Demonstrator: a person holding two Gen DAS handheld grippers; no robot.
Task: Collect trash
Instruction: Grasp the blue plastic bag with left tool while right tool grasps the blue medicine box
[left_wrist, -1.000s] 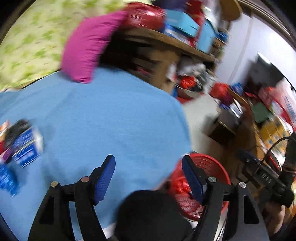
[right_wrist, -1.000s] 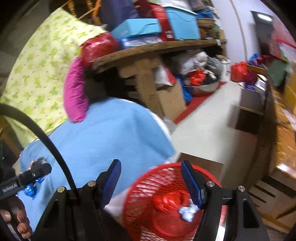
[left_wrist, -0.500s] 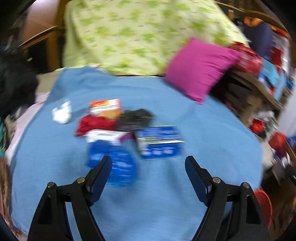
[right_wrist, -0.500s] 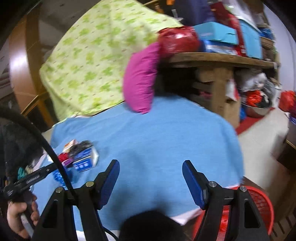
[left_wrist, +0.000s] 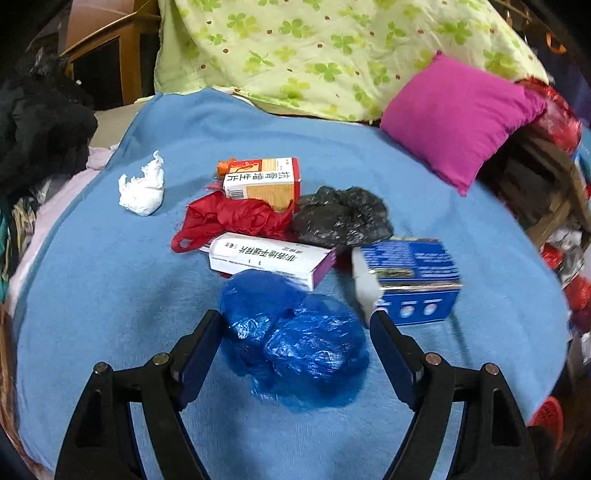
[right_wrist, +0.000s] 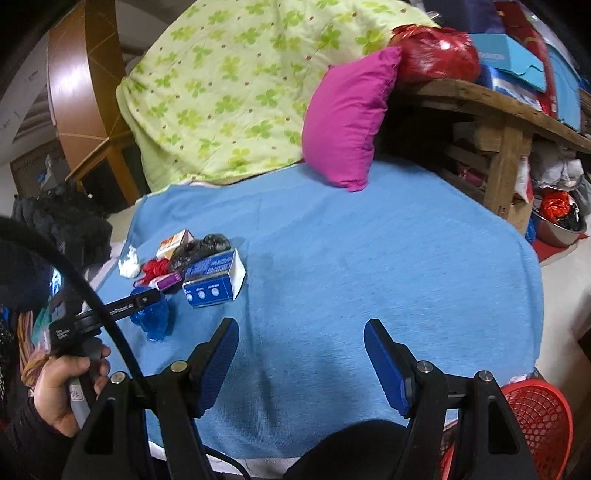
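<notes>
Trash lies in a heap on the blue blanket (left_wrist: 110, 295). A crumpled blue plastic bag (left_wrist: 295, 332) sits between the fingers of my left gripper (left_wrist: 295, 325), which is open around it. Behind it lie a white-and-purple box (left_wrist: 269, 258), a blue box (left_wrist: 410, 280), a red plastic bag (left_wrist: 236, 218), a black bag (left_wrist: 343, 218), an orange-and-white box (left_wrist: 262, 181) and a white tissue wad (left_wrist: 142, 188). My right gripper (right_wrist: 301, 326) hangs open over bare blanket, right of the heap. The red mesh basket (right_wrist: 532, 424) stands off the bed's near right corner.
A magenta pillow (left_wrist: 454, 114) and a green clover quilt (left_wrist: 314, 48) lie at the back of the bed. Dark clothes (left_wrist: 40, 125) are piled at the left. A cluttered wooden table (right_wrist: 498, 107) stands to the right. A hand (right_wrist: 66, 387) holds the left gripper.
Both views have swung from the red basket and floor back over the bed. The left gripper has come down onto the heap and now straddles the blue bag. Both grippers' jaws look slightly wider.
</notes>
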